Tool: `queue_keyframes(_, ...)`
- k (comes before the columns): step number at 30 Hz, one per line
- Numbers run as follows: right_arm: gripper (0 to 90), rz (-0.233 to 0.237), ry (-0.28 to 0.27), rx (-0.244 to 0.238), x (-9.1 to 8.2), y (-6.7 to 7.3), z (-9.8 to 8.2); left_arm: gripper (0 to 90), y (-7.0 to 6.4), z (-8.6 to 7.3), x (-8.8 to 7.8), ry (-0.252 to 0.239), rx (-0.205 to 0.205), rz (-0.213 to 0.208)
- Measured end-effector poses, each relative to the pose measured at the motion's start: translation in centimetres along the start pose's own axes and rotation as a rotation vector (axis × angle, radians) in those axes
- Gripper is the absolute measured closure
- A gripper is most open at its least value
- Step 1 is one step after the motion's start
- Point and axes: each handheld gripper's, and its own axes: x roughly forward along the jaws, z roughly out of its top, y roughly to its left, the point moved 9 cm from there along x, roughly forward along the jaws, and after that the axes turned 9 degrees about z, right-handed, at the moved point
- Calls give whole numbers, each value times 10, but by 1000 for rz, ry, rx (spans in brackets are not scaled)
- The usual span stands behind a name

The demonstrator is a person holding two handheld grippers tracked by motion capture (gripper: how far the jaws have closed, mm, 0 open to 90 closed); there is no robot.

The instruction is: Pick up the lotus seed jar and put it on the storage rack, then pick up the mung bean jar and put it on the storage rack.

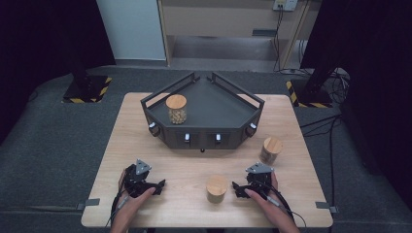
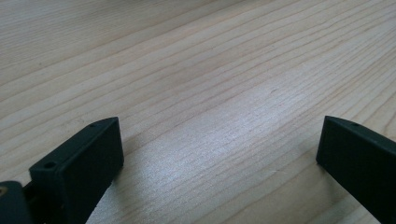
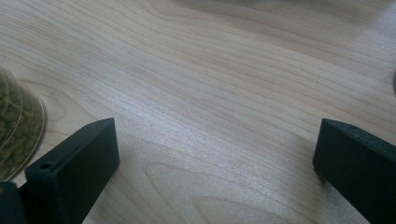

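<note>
My left gripper (image 1: 158,186) and right gripper (image 1: 236,188) rest released on the tabletop (image 1: 194,165); the jar (image 1: 216,188) beside my right fingers could topple if nudged.

Left gripper (image 1: 158,186) and right gripper (image 1: 236,188): black bodies, each topped by a grey three-cornered plate; black cables trail back along bare forearms, no sleeves. Jaws are blocky matt-black slabs, one small round hole near each tip
</note>
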Motion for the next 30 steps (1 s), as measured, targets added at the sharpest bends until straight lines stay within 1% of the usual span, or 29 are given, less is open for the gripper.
queue_keyframes(6,5,2,2,-1,0,0,0,0,1,0,0,0,9,-7)
queue_keyframes(10,27,26,13,-11,-3,-1,4,0,3,0,1,-1,15,-13)
queue_keyframes(14,25,60,-14,-26,-12,3,8,0,3,0,1,-1,15,-12)
queue_keyframes(16,25,65,-18,-45,-17,7,10,0,2,0,1,-2,13,-10)
queue_keyframes(20,25,88,-27,-57,-27,12,12,0,2,1,1,-2,9,-9)
queue_keyframes(22,29,88,-27,-64,-31,15,12,0,2,1,1,-2,9,-8)
queue_keyframes(26,31,108,-27,-72,-40,20,10,0,2,1,1,-2,9,-7)
queue_keyframes(30,30,139,-37,-66,-49,25,5,0,2,1,1,-1,10,-7)
